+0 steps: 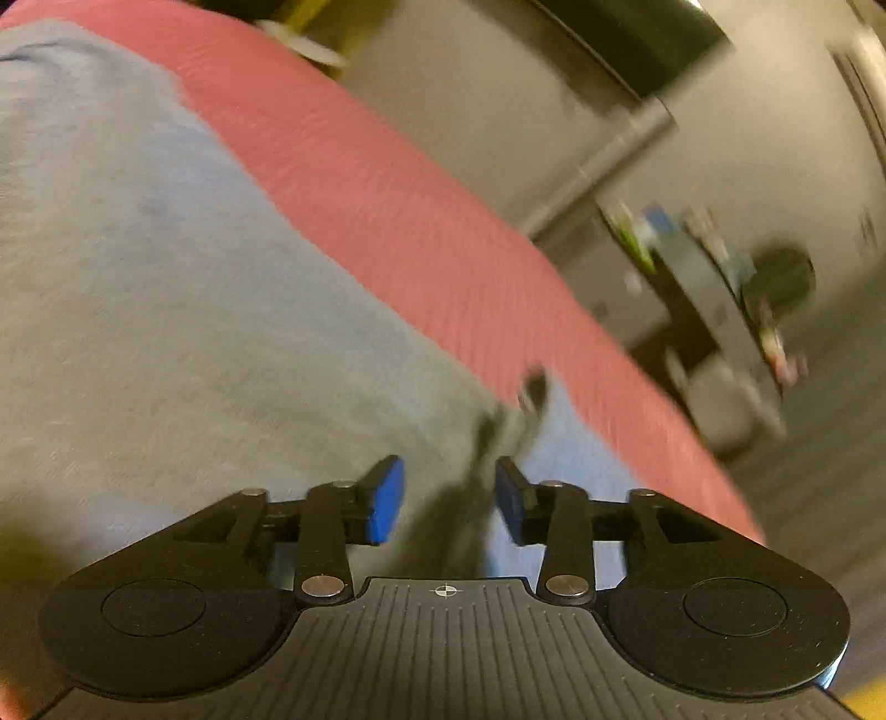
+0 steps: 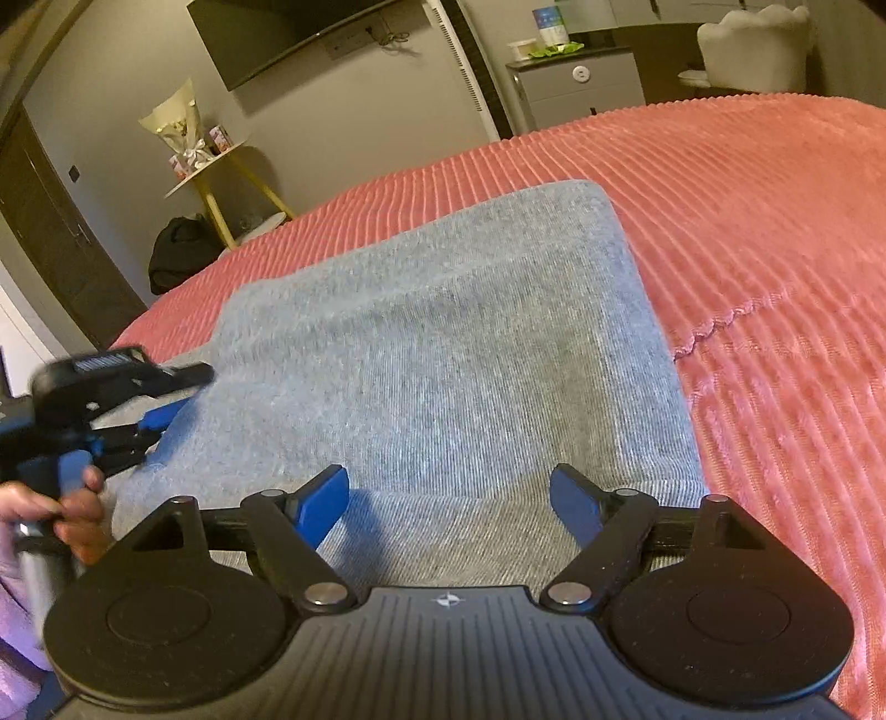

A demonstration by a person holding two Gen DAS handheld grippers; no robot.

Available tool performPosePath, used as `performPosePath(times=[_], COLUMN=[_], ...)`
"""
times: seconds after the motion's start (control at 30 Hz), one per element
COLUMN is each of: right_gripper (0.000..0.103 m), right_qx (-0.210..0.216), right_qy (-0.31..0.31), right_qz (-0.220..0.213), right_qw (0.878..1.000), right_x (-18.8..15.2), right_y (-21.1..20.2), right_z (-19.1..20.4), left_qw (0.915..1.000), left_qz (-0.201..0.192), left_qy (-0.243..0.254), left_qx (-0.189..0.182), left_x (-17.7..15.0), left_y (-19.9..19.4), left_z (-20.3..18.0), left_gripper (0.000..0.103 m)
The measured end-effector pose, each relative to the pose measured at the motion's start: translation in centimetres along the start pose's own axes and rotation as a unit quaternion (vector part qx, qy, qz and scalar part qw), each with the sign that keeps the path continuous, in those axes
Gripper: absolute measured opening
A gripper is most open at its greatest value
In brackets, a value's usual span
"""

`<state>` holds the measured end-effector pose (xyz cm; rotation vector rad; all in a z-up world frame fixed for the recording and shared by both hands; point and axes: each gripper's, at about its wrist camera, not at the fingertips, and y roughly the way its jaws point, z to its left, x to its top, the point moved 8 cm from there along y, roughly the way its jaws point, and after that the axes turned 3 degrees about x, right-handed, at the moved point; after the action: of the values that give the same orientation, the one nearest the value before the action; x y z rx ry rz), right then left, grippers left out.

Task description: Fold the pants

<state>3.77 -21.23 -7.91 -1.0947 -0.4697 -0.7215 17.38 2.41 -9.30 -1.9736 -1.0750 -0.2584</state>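
Grey pants (image 2: pixel 443 354) lie folded in a block on a red ribbed bedspread (image 2: pixel 775 249). My right gripper (image 2: pixel 449 507) is open, its blue pads either side of the near edge of the pants, where a second layer shows. My left gripper (image 2: pixel 171 407) is at the pants' left edge in the right wrist view. In the left wrist view the left gripper (image 1: pixel 447 501) is open over the grey cloth (image 1: pixel 166 304), with a dark fold or drawstring (image 1: pixel 487 443) between the pads; the view is blurred.
The bed's edge runs behind the pants, beyond it a floor. A yellow-legged side table (image 2: pixel 221 166) with a bouquet, a black bag (image 2: pixel 177 249), a wall TV (image 2: pixel 277 39) and a grey cabinet (image 2: pixel 576 83) stand along the wall.
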Motion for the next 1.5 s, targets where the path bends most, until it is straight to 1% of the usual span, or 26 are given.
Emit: performPosePath(times=[0.07, 0.13, 0.17, 0.2, 0.27, 0.33, 0.37, 0.43, 0.47, 0.57, 0.6, 0.63, 0.7, 0.73, 0.77, 0.8, 0.9, 1.0, 1.1, 1.13, 1.17, 1.2, 1.27, 1.33, 1.43, 1.5], right_gripper=[0.081, 0.082, 0.082, 0.083, 0.084, 0.086, 0.088, 0.090, 0.092, 0.094, 0.094, 0.095, 0.095, 0.095, 0.095, 0.095, 0.097, 0.098, 0.098, 0.098, 0.098, 0.098, 0.098, 0.098, 0.098, 0.098], right_qx=[0.004, 0.010, 0.013, 0.016, 0.020, 0.023, 0.024, 0.026, 0.027, 0.026, 0.026, 0.026, 0.029, 0.030, 0.030, 0.029, 0.026, 0.025, 0.025, 0.025, 0.025, 0.025, 0.027, 0.031, 0.036, 0.040], right_qy=[0.005, 0.014, 0.018, 0.019, 0.020, 0.020, 0.020, 0.017, 0.015, 0.004, 0.002, 0.002, 0.007, 0.009, 0.010, 0.010, 0.000, -0.004, -0.005, -0.006, -0.007, -0.006, -0.003, 0.004, 0.013, 0.020], right_qz=[0.000, -0.001, -0.001, -0.001, -0.001, -0.001, -0.001, -0.001, 0.000, 0.002, 0.002, 0.001, 0.000, 0.000, -0.001, -0.001, 0.000, 0.000, 0.000, 0.000, 0.000, 0.000, -0.001, -0.003, -0.004, -0.005], right_qw=[1.000, 1.000, 1.000, 1.000, 1.000, 1.000, 1.000, 1.000, 1.000, 1.000, 1.000, 1.000, 1.000, 1.000, 1.000, 1.000, 1.000, 1.000, 1.000, 1.000, 1.000, 1.000, 1.000, 0.999, 0.999, 0.999], right_x=[0.1, 0.1, 0.2, 0.2, 0.2, 0.2, 0.3, 0.3, 0.3, 0.2, 0.3, 0.3, 0.4, 0.4, 0.4, 0.4, 0.3, 0.3, 0.3, 0.3, 0.3, 0.3, 0.3, 0.4, 0.6, 0.7], right_y=[0.0, -0.1, -0.1, -0.1, -0.1, -0.1, 0.0, 0.1, 0.2, 0.5, 0.5, 0.5, 0.4, 0.4, 0.5, 0.5, 0.7, 0.7, 0.7, 0.7, 0.7, 0.7, 0.6, 0.5, 0.4, 0.2], right_z=[-0.1, -0.3, -0.4, -0.4, -0.4, -0.3, -0.3, -0.2, -0.1, 0.2, 0.2, 0.2, 0.1, 0.0, 0.0, 0.0, 0.2, 0.2, 0.2, 0.2, 0.2, 0.2, 0.0, -0.1, -0.3, -0.3], left_qw=[0.9993, 0.9954, 0.9912, 0.9855, 0.9727, 0.9611, 0.9574, 0.9543, 0.9536, 0.9486, 0.9486, 0.9507, 0.9582, 0.9615, 0.9630, 0.9625, 0.9601, 0.9624, 0.9619, 0.9624, 0.9644, 0.9670, 0.9706, 0.9758, 0.9799, 0.9797], left_qz=[-0.026, -0.051, -0.066, -0.077, -0.105, -0.140, -0.151, -0.147, -0.140, -0.127, -0.118, -0.109, -0.093, -0.095, -0.102, -0.108, -0.114, -0.116, -0.114, -0.113, -0.112, -0.117, -0.138, -0.156, -0.178, -0.187], left_qy=[-0.021, -0.075, -0.111, -0.148, -0.205, -0.234, -0.240, -0.249, -0.256, -0.290, -0.294, -0.291, -0.270, -0.258, -0.249, -0.246, -0.253, -0.245, -0.248, -0.246, -0.238, -0.223, -0.192, -0.142, -0.054, 0.005], left_qx=[0.016, 0.028, 0.030, 0.030, 0.029, 0.044, 0.054, 0.077, 0.074, 0.011, -0.002, -0.002, 0.004, -0.006, -0.020, -0.031, -0.033, 0.004, 0.009, 0.016, 0.026, 0.038, 0.046, 0.059, 0.071, 0.071], left_x=[1.3, 3.6, 4.8, 5.9, 7.7, 8.7, 8.8, 8.5, 8.2, 7.3, 7.2, 7.3, 7.6, 7.9, 7.5, 7.9, 8.5, 9.2, 9.8, 9.9, 10.0, 10.2, 10.3, 10.8, 11.3, 11.2], left_y=[-2.0, -4.6, -6.1, -7.6, -10.7, -13.1, -13.7, -14.2, -14.0, -12.7, -11.8, -10.9, -9.9, -9.9, -10.1, -10.0, -9.2, -8.5, -7.8, -7.7, -7.7, -7.8, -9.0, -10.2, -11.9, -12.9], left_z=[1.3, 3.8, 5.4, 7.1, 11.0, 14.9, 16.6, 19.8, 20.8, 22.3, 22.0, 21.9, 21.8, 21.6, 21.1, 20.8, 21.3, 22.0, 22.0, 22.0, 21.8, 21.6, 20.1, 17.7, 12.9, 9.2], left_gripper=[0.068, 0.075, 0.075, 0.076, 0.076, 0.077, 0.077, 0.076, 0.074, 0.072, 0.071, 0.071, 0.069, 0.069, 0.069, 0.070, 0.070, 0.070, 0.068, 0.053, 0.035, 0.034, 0.027, 0.025, 0.022, 0.021])
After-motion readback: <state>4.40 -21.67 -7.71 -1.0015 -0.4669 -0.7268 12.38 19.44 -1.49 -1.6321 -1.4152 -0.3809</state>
